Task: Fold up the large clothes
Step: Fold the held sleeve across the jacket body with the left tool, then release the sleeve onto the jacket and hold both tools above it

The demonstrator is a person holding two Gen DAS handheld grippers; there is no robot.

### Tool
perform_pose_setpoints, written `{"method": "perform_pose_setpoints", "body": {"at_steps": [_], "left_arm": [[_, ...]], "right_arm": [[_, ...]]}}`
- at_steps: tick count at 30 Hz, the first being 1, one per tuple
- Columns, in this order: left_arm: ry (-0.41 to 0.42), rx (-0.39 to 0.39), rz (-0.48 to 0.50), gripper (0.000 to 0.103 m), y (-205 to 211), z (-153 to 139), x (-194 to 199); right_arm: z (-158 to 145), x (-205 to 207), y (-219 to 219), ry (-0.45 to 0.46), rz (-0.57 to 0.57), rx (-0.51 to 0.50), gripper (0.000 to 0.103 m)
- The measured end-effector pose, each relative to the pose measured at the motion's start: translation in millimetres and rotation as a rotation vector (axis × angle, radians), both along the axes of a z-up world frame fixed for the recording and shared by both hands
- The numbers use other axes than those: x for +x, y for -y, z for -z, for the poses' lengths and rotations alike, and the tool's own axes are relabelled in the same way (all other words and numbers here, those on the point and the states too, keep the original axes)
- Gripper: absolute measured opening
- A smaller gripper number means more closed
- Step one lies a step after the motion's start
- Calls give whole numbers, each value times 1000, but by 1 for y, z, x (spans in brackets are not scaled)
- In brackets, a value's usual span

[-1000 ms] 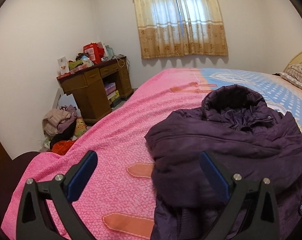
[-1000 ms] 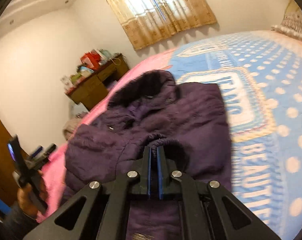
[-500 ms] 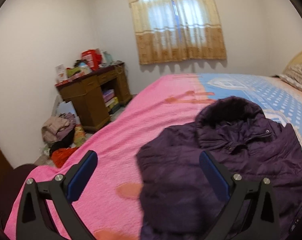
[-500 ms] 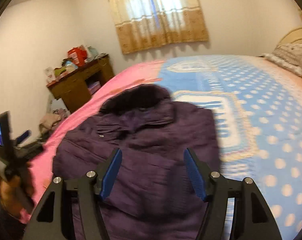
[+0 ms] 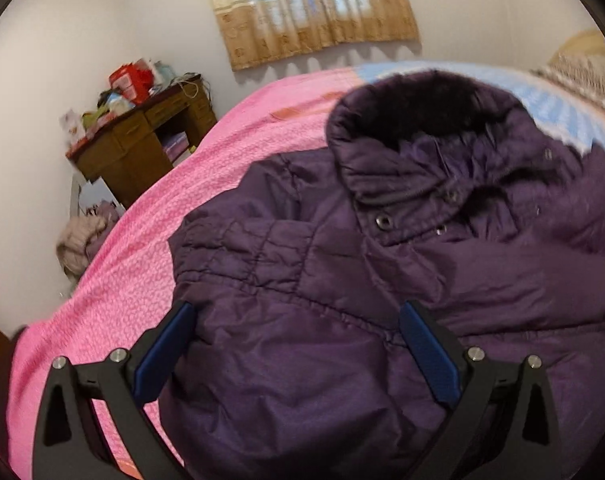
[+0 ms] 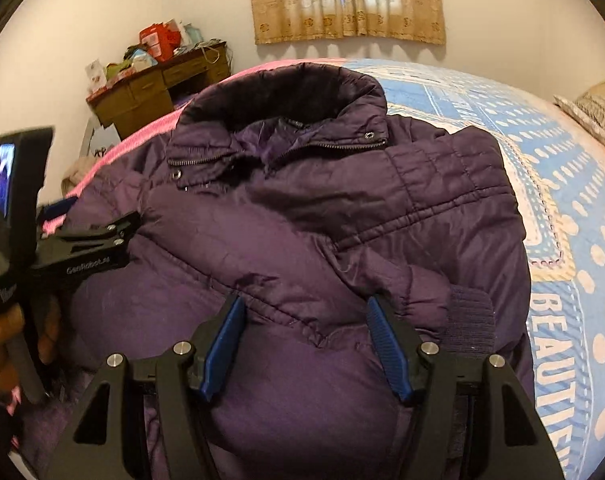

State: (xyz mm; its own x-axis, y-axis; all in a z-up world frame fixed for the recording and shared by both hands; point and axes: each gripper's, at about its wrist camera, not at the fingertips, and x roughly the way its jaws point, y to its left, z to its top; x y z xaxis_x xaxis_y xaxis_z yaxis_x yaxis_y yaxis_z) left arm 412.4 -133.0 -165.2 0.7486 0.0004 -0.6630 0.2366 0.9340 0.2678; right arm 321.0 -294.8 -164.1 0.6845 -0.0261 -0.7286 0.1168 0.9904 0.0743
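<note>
Both grippers' jaws spread over a puffy, quilted purple jacket (image 6: pixel 302 216), gripping nothing.

— What do we see of our left claw (image 5: pixel 298 354)?
— Black triangular frames, silver screws, blue ribbed pads (image 5: pixel 164 354).
— And our right claw (image 6: pixel 304 346)?
— The same build. From there, our left tool shows white lettering and a small lit screen (image 6: pixel 2 176).

Dark purple quilted puffer jacket (image 6: pixel 302 220), lying front up across a bed. Dark fur-trimmed hood at the far end, toward the window. Collar zip partly undone, metal snaps showing along the placket. Both sleeves folded inward over the chest, one ribbed knit cuff resting near the lower right. Fabric puffy and creased.
</note>
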Motion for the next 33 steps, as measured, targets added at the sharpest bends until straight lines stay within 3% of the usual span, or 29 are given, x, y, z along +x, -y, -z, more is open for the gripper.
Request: {"method": "perform_pose_setpoints", "body": {"at_steps": [4,10,16,33], "left_arm": [[-9,42,-18,103,4,6,0],[-87,27,-23,103,-3,9,9],[-73,87,-20,103,6,11,5],[-60,101,-21,103,7,9,-2]], "right_arm": [[6,3,-7,-6,1,-47,64],[8,8,-11,-30,0,-75,64],[10,11,-16,-43,1,-104,65],[12,12,-18,-54,3,-122,65]]}}
